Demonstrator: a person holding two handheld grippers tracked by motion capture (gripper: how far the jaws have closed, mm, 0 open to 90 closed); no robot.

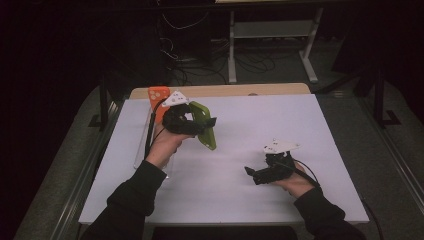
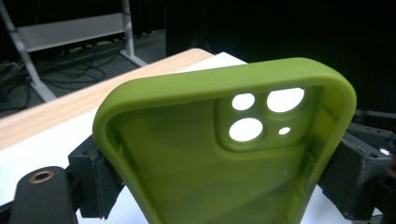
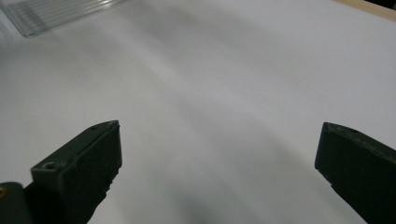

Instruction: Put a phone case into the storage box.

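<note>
We judge the carrying step: our left tongs (image 1: 192, 120) clamp the green phone case (image 2: 219, 154) above the worktop (image 1: 300, 125); our right tongs (image 1: 252, 174), wide open and empty, likely receive it next.

On the table (image 1: 300, 120), the left gripper (image 1: 200, 122) is at the far left, raised, with a phone case (image 1: 206, 125) clamped between its jaws and standing above the surface. Behind it at the table's far left edge stands a box (image 1: 156, 100), and under the left hand lies a clear tray (image 1: 142, 150). The right gripper (image 1: 252, 174) is nearer and to the right, jaws wide apart over bare table, well apart from the case.
</note>
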